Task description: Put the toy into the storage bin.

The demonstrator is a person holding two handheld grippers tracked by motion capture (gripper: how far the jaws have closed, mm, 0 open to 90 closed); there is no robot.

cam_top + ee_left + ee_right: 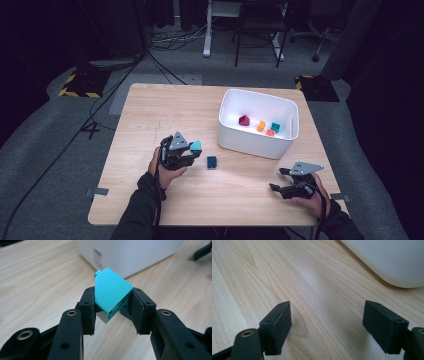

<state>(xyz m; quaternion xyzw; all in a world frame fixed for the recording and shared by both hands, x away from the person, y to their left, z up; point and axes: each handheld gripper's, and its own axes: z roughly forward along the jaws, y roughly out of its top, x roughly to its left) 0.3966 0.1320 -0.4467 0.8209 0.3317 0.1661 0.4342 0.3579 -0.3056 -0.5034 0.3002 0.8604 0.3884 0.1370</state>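
Your right gripper (282, 181) rests at the near right of the table (150, 200), jaws spread wide with nothing between them. Your left gripper (192, 152) sits farther in on the left, jaws clamped on the turquoise sloped block (112, 293), which is held tilted, stud end up. Just beyond and to the right of it, a dark teal block (212, 162) lies on the wood. Farther right and back stands the white bin (250, 142), already holding several small blocks. The bin lies right and forward of the held block, so the left gripper is the one placed to carry it over the near wall.
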